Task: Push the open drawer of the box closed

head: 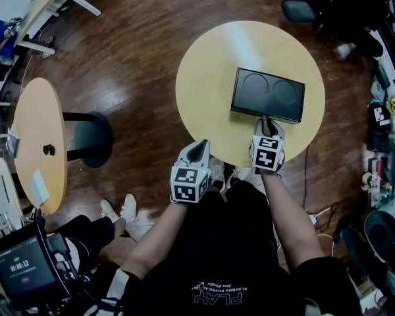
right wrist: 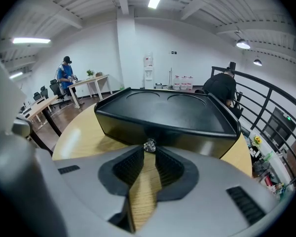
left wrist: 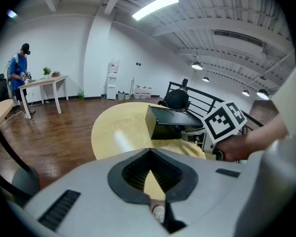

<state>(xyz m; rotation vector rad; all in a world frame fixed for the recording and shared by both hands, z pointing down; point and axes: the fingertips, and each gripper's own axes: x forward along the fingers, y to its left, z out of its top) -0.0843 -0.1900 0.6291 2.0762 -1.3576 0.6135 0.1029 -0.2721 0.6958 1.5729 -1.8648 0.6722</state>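
A flat black box [head: 268, 95] with two round recesses in its lid lies on the round yellow table [head: 210, 78]. Its front face [right wrist: 158, 132] looks flush, with a small silver knob [right wrist: 149, 145] at the middle. My right gripper [right wrist: 149, 150] is shut, and its tips rest right at that knob; in the head view the right gripper [head: 267, 122] meets the box's near side. My left gripper [head: 200, 147] hangs shut and empty past the table's near edge, apart from the box [left wrist: 168, 122].
A second round table [head: 36, 143] with small items stands at the left, a dark stool [head: 92, 137] beside it. An office chair [head: 299, 10] is beyond the table. A railing and clutter line the right side. A person [left wrist: 18, 78] works at a far desk.
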